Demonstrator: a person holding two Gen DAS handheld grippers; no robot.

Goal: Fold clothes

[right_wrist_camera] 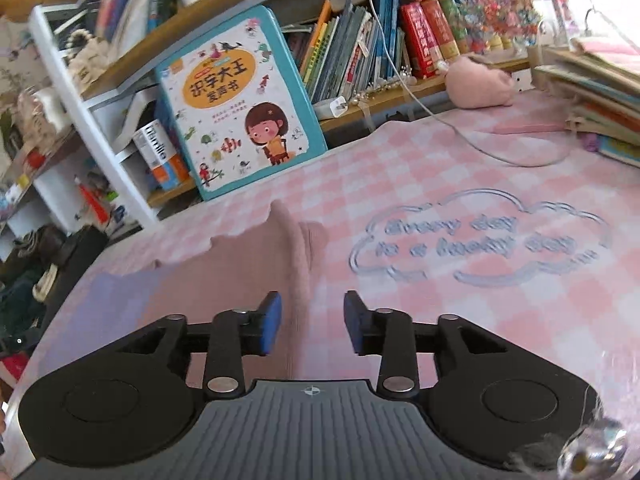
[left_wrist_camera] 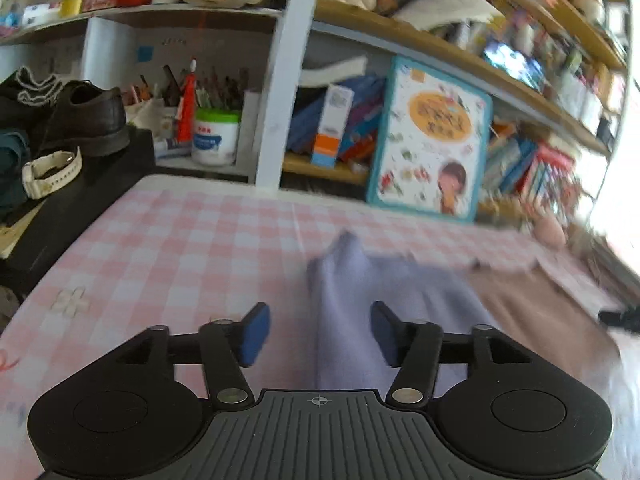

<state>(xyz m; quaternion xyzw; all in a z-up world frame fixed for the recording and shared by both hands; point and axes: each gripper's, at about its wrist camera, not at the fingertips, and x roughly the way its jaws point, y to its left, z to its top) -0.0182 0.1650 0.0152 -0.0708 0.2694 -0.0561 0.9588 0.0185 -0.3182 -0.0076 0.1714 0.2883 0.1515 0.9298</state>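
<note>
A garment lies flat on the pink checked tablecloth point(left_wrist_camera: 180, 232). Its lavender part point(left_wrist_camera: 352, 304) runs between the fingers of my left gripper point(left_wrist_camera: 320, 330), which is open and hovers just above it. Its dusty pink part point(left_wrist_camera: 532, 312) lies to the right. In the right wrist view the pink part point(right_wrist_camera: 248, 264) has a raised ridge point(right_wrist_camera: 298, 264) running toward my right gripper point(right_wrist_camera: 312, 322), which is open with the ridge between its fingers. The lavender part point(right_wrist_camera: 116, 304) shows at the left there.
A black box point(left_wrist_camera: 80, 208) with a shoe point(left_wrist_camera: 88, 120) and watch point(left_wrist_camera: 52, 172) sits at the table's left. A children's book point(right_wrist_camera: 236, 100) leans on the shelves behind. A white cable point(right_wrist_camera: 480, 148), pink plush point(right_wrist_camera: 480, 84) and stacked books point(right_wrist_camera: 592, 100) sit at the right.
</note>
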